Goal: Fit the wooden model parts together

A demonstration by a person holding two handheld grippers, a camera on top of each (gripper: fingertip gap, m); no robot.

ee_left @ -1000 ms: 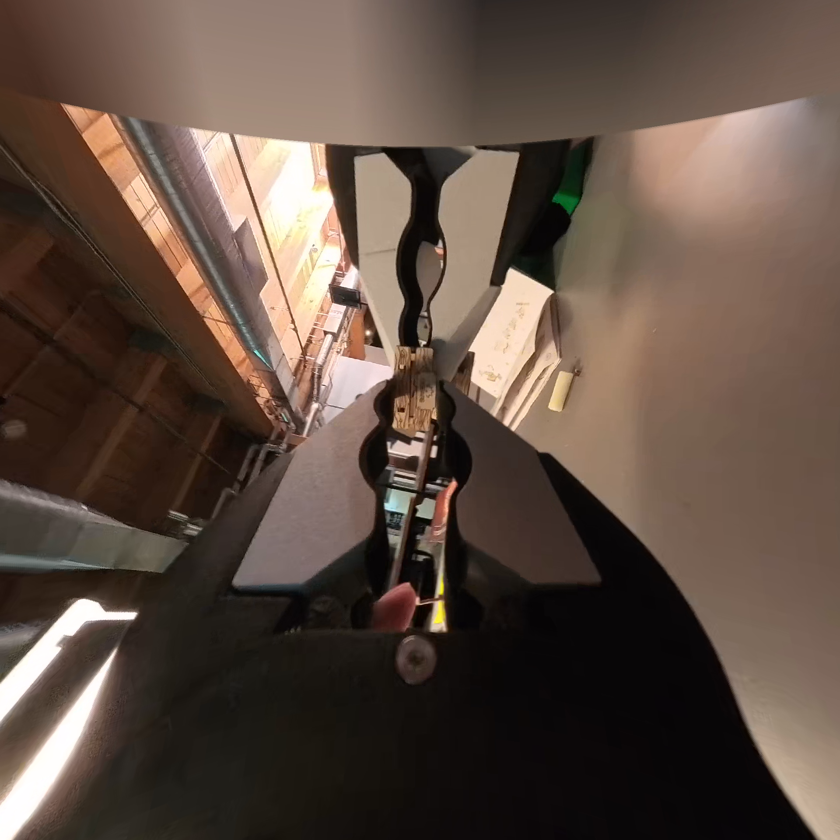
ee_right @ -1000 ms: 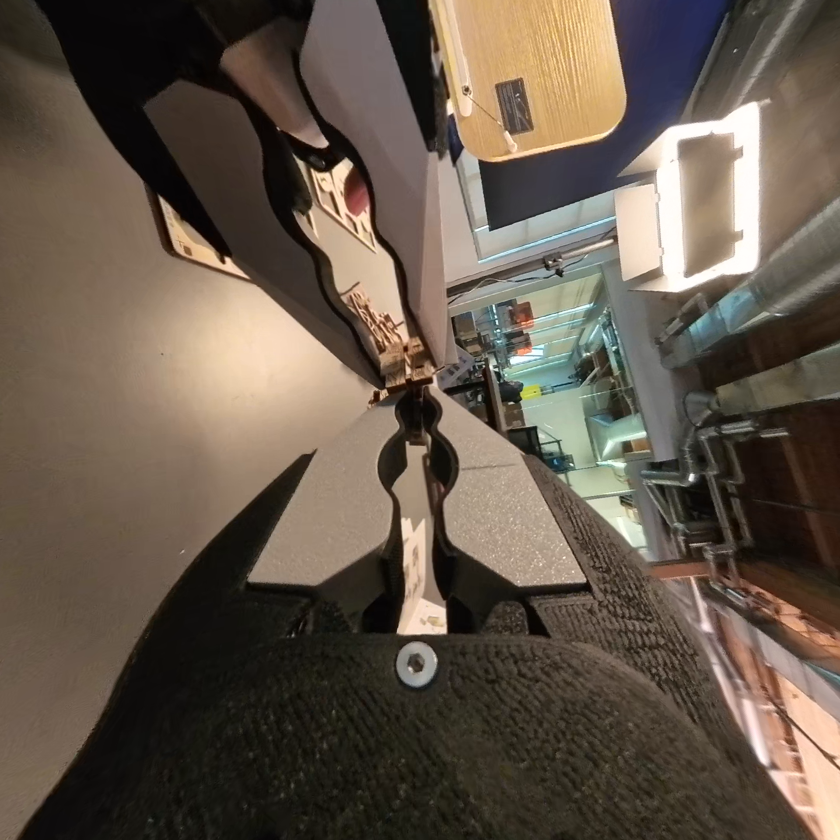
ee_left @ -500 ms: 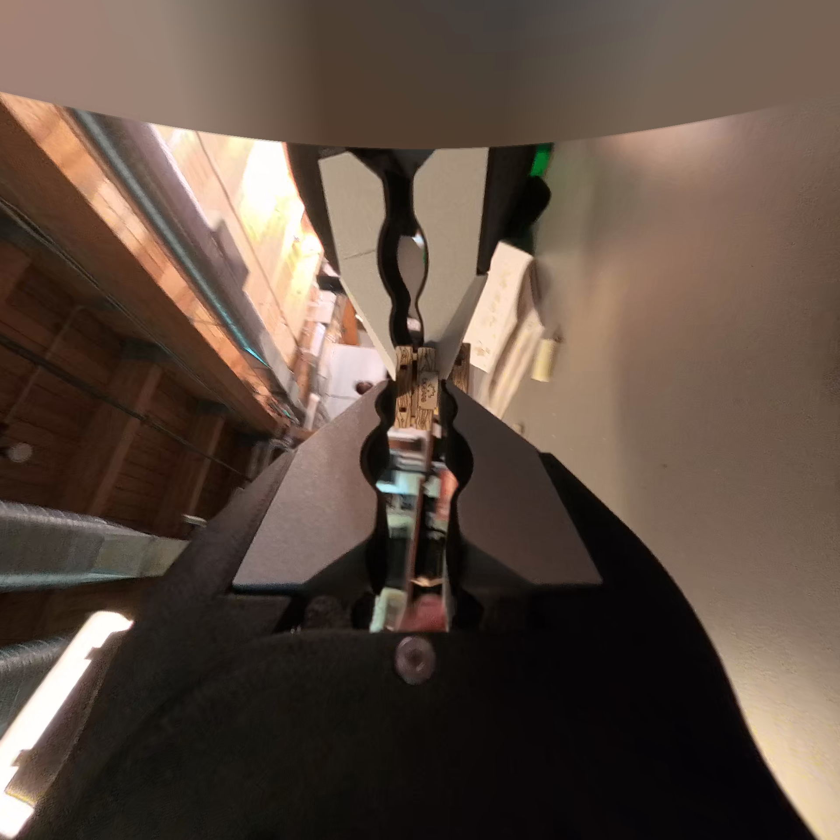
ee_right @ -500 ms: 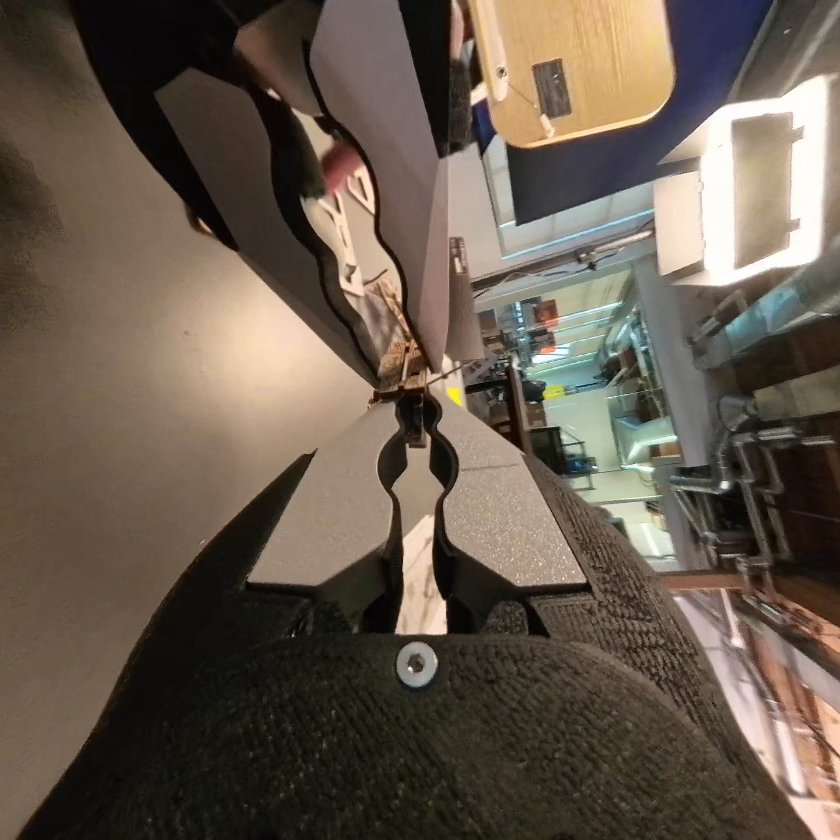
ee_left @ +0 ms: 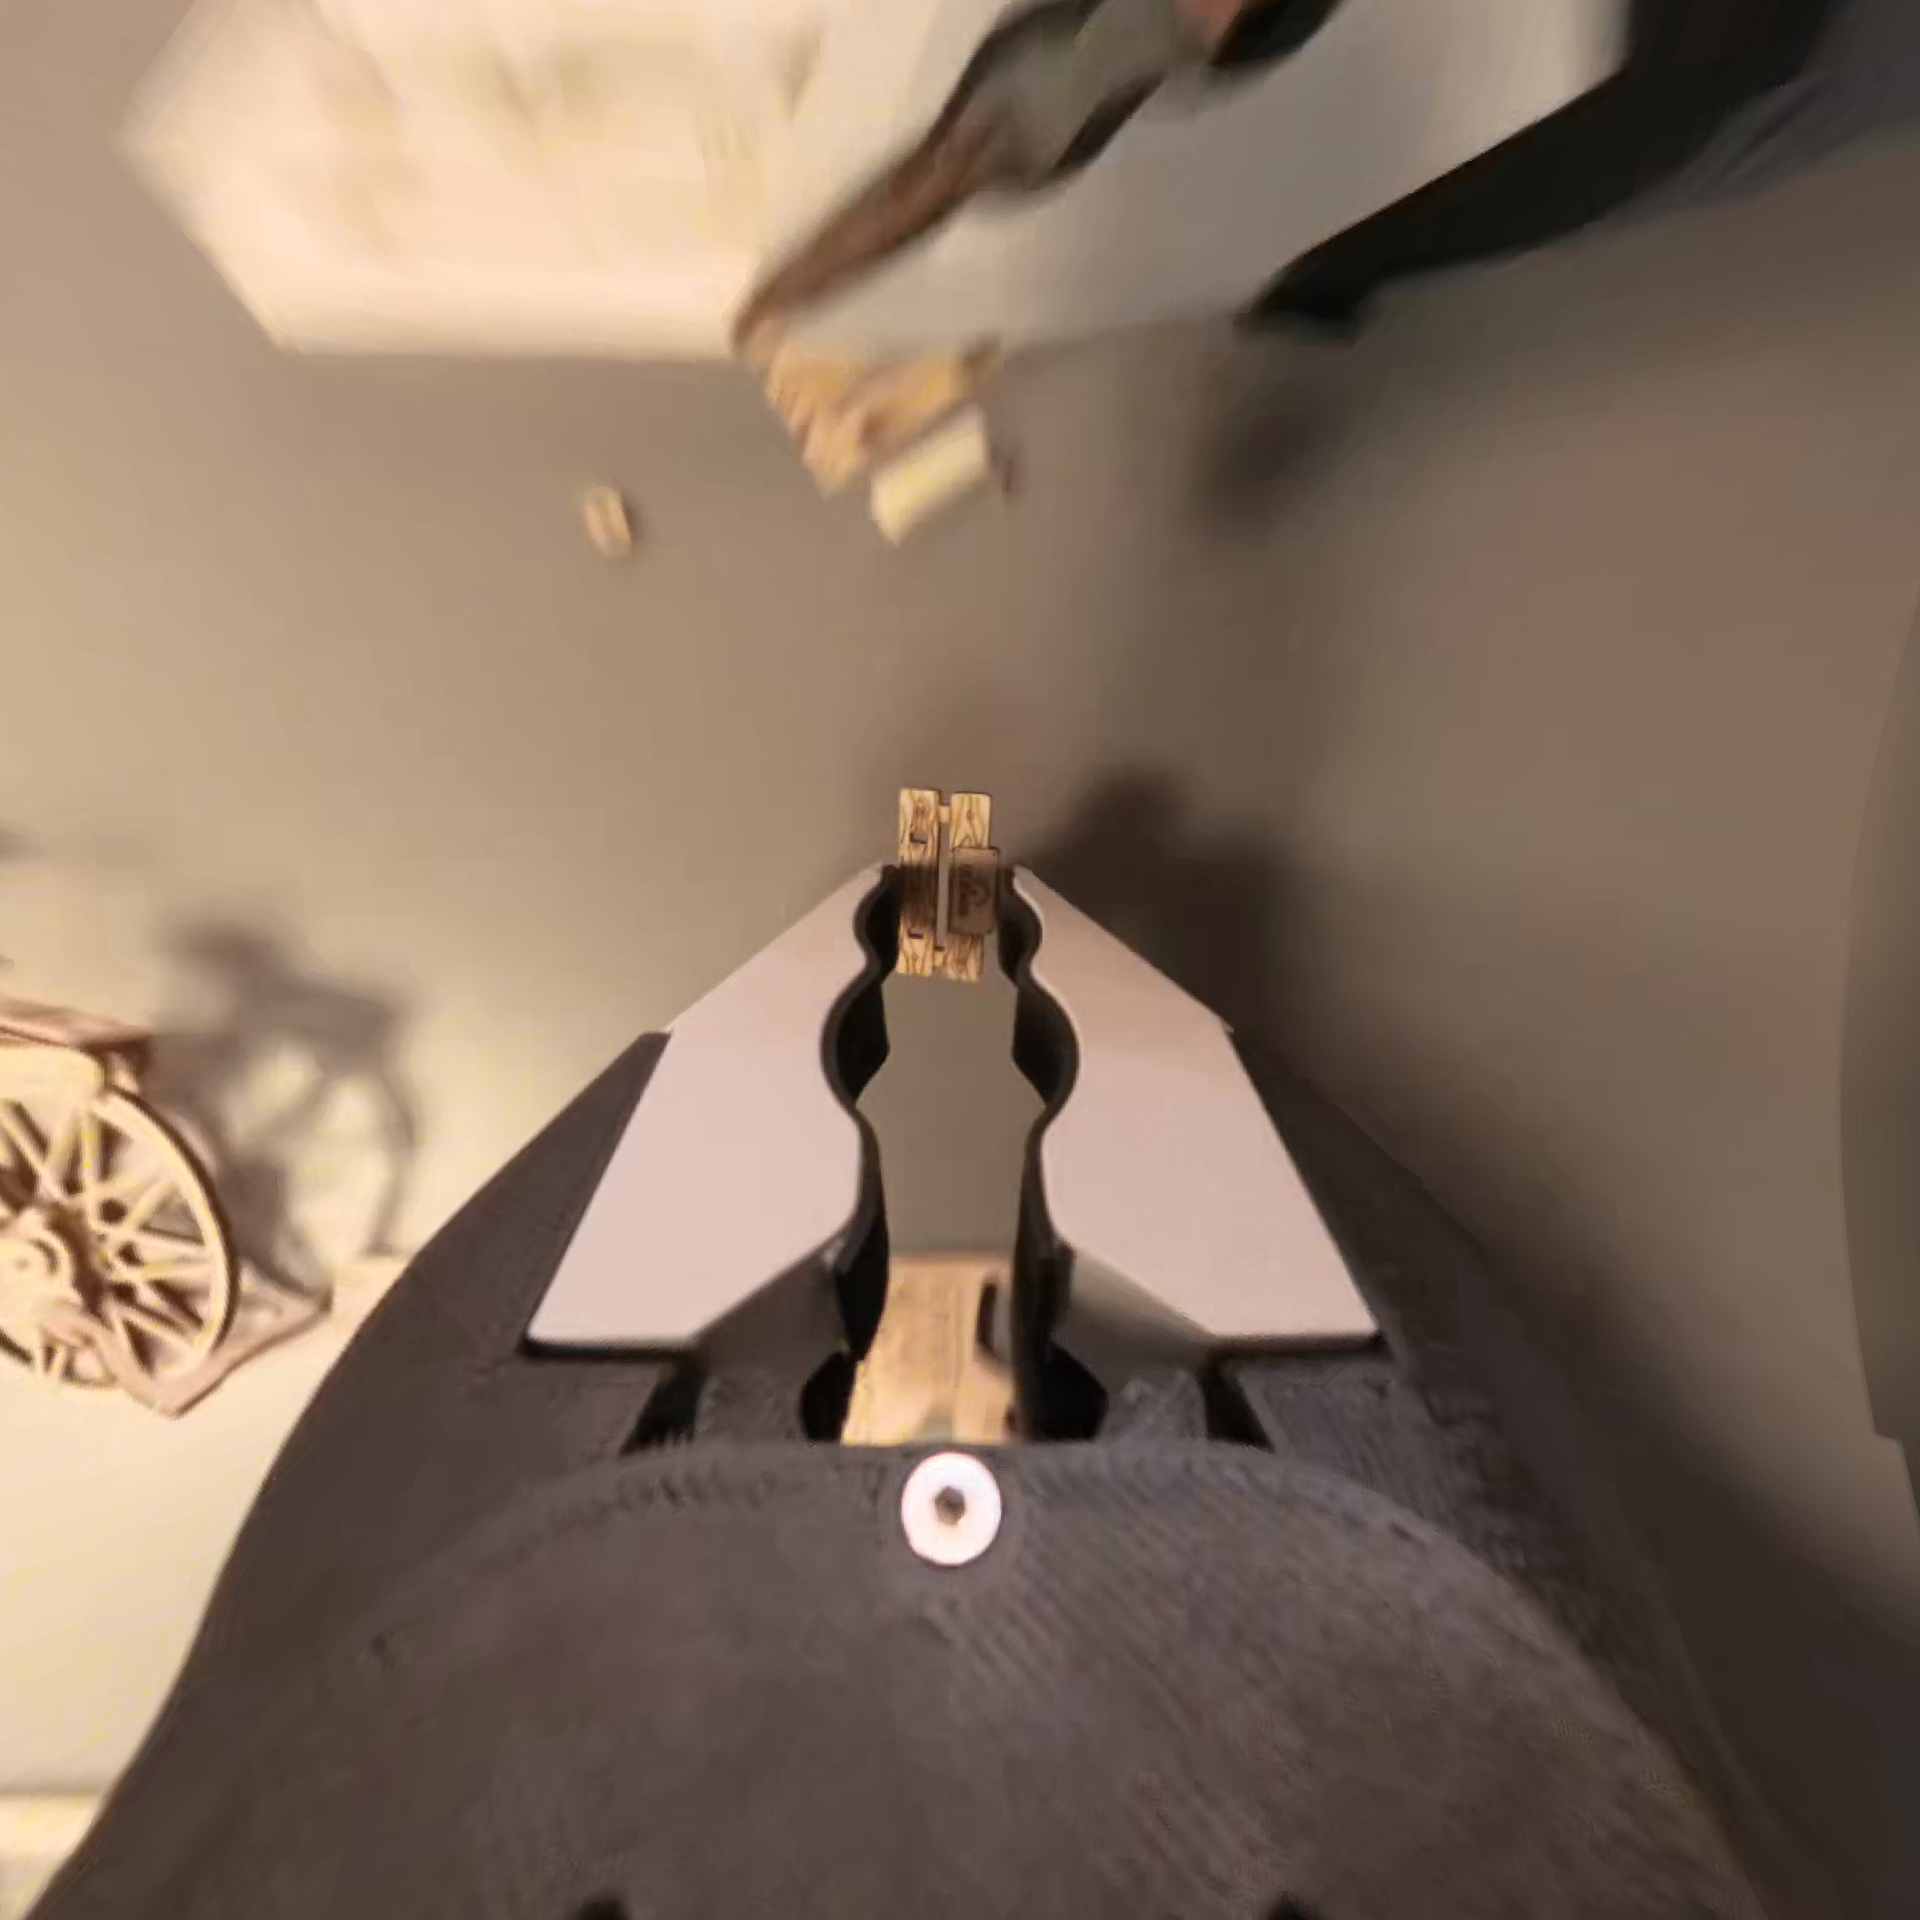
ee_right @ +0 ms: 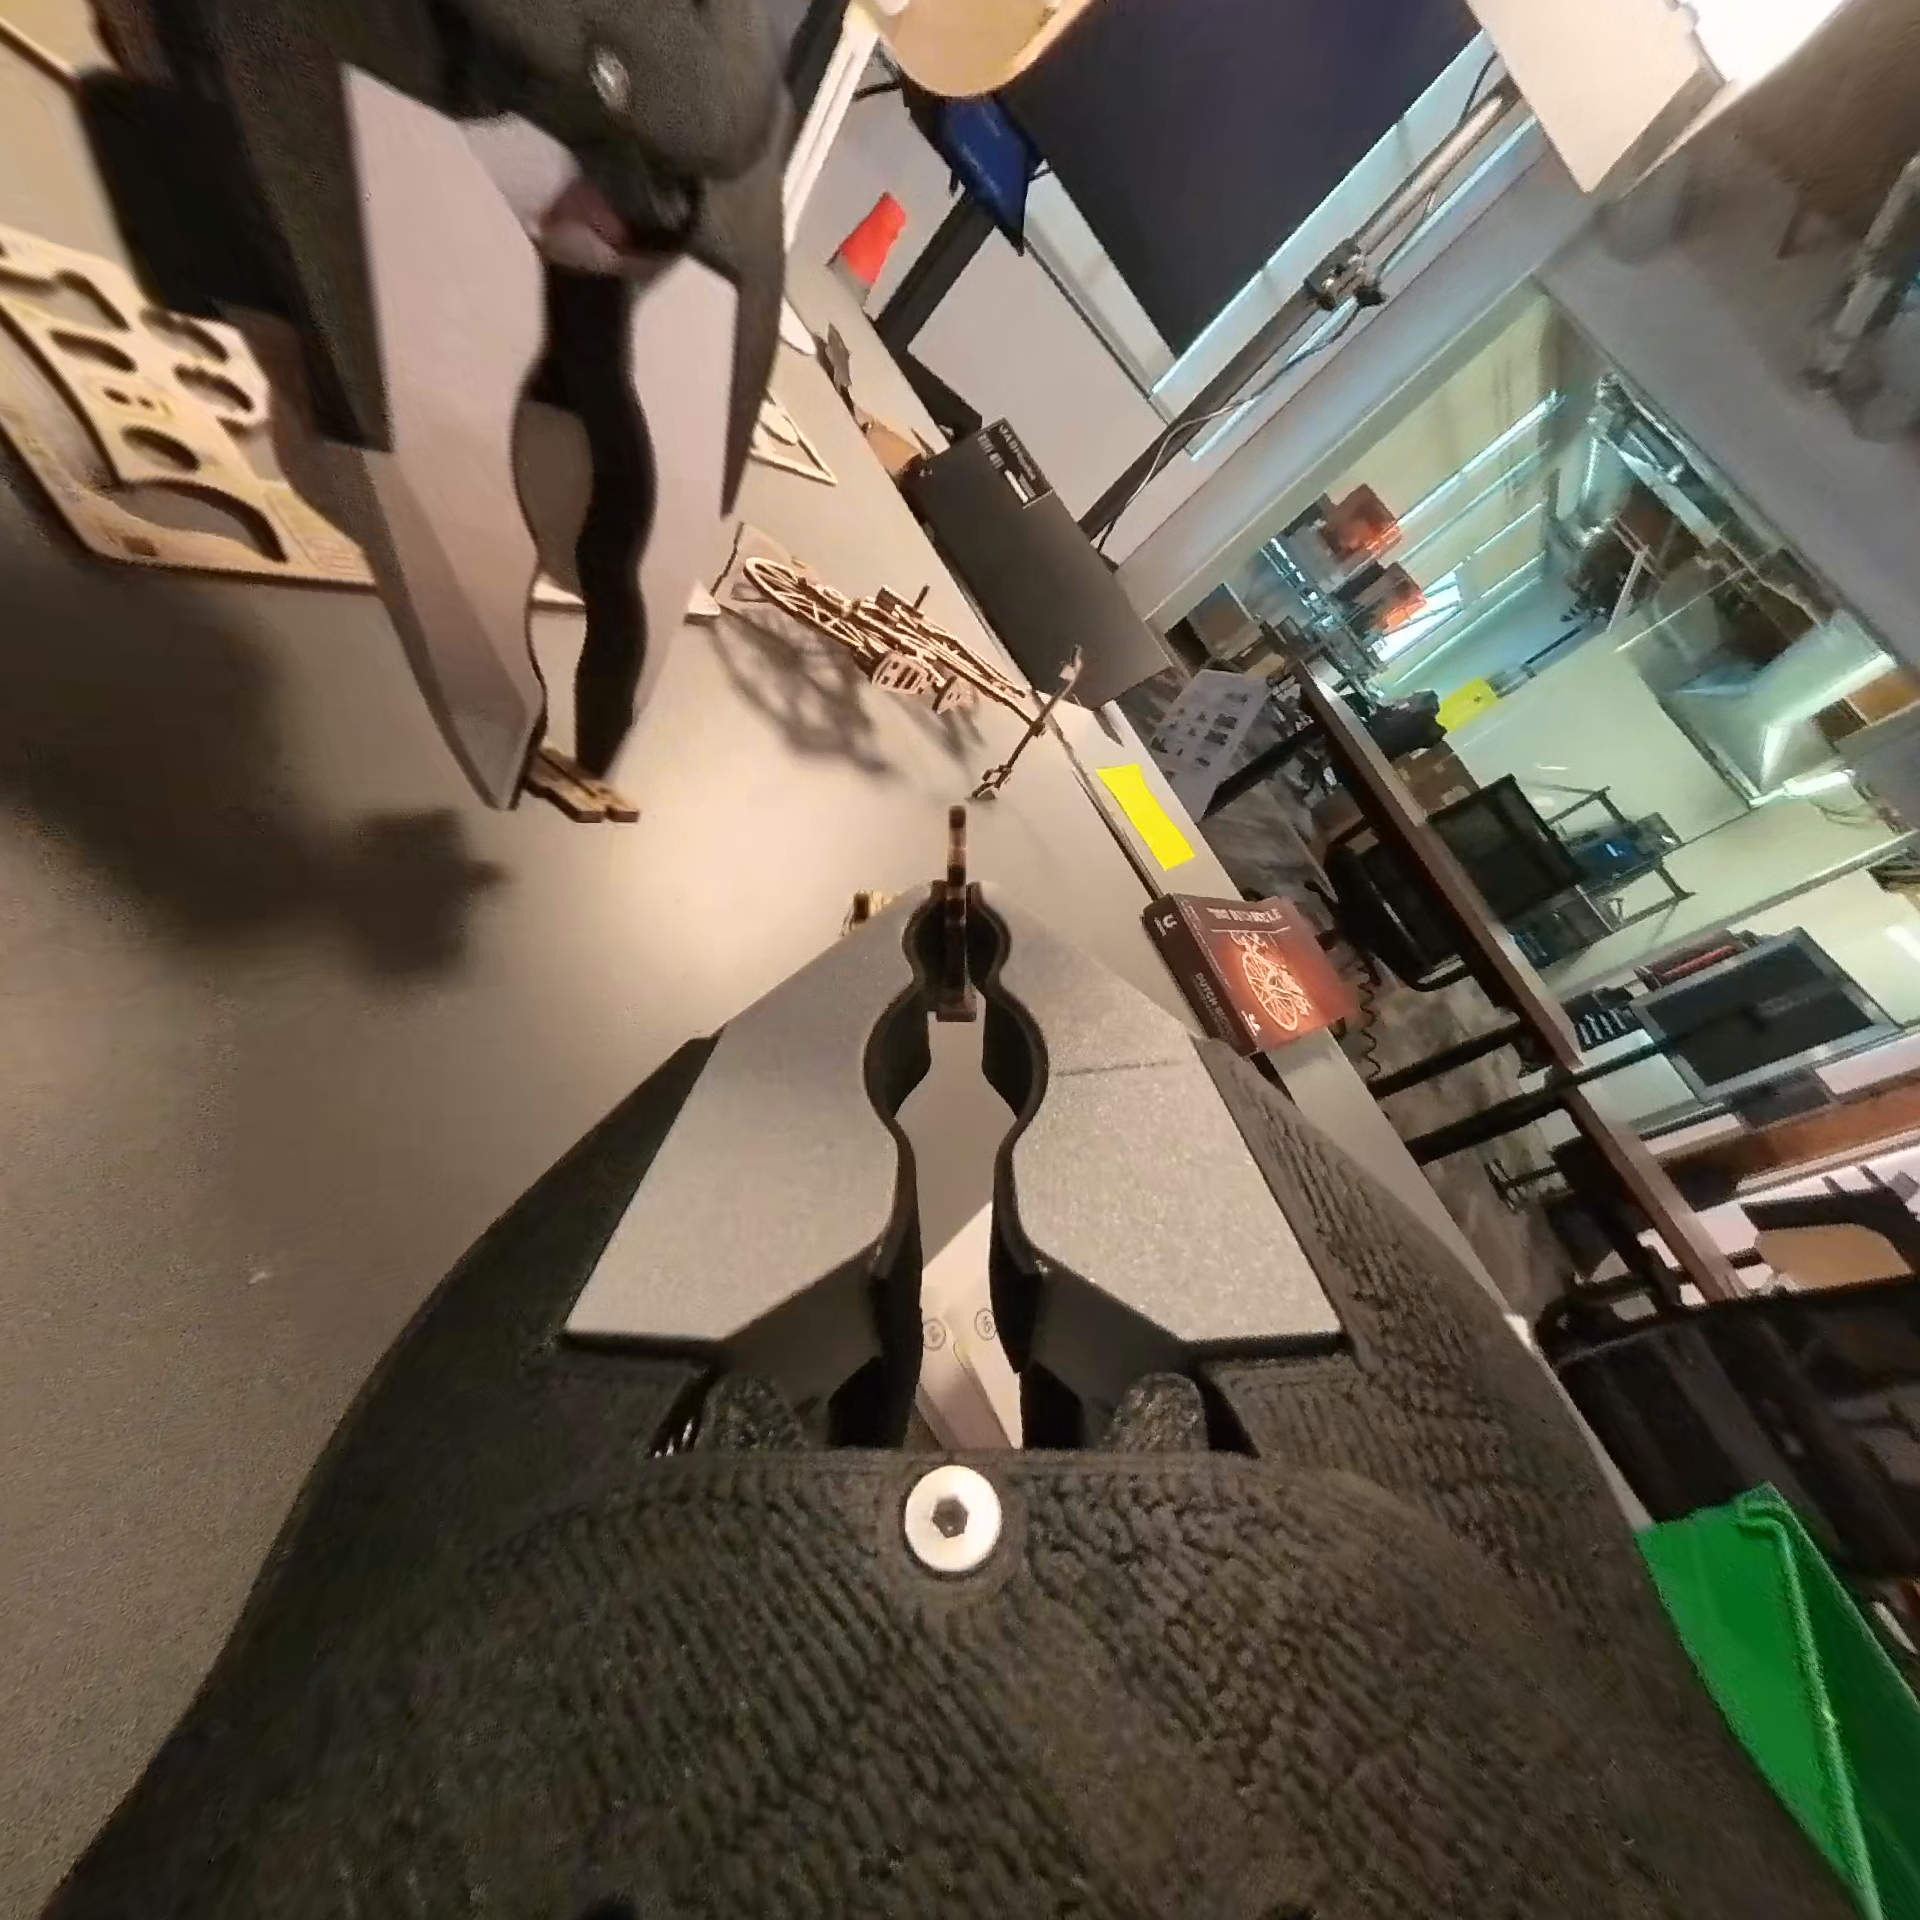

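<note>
My left gripper [ee_left: 945, 883] is shut on a small light wooden part [ee_left: 943, 896] made of joined slotted pieces, which sticks out past the tips above the grey table [ee_left: 1455, 727]. My right gripper [ee_right: 956, 896] is shut on a thin dark wooden piece [ee_right: 955, 831], seen edge-on. In the right wrist view the left gripper [ee_right: 556, 764] hangs at the upper left with its wooden part [ee_right: 584, 795] at the tips, apart from my right gripper. In the left wrist view the right gripper [ee_left: 987, 187] is a blur at the top.
A wooden bicycle model [ee_right: 883, 634] lies on the table; its spoked wheel [ee_left: 94, 1236] shows at left. A cut-out wooden sheet [ee_right: 135, 416], a pale sheet [ee_left: 468, 177], blurred loose wooden bits [ee_left: 883, 436] and a brown box [ee_right: 1257, 977] near the table edge are around. The grippers' ends are close to 9 cm from one another.
The two grippers were tip to tip with the wooden parts pressed between them. They have pulled apart, each still gripping wood. The left view has swung down toward the table.
</note>
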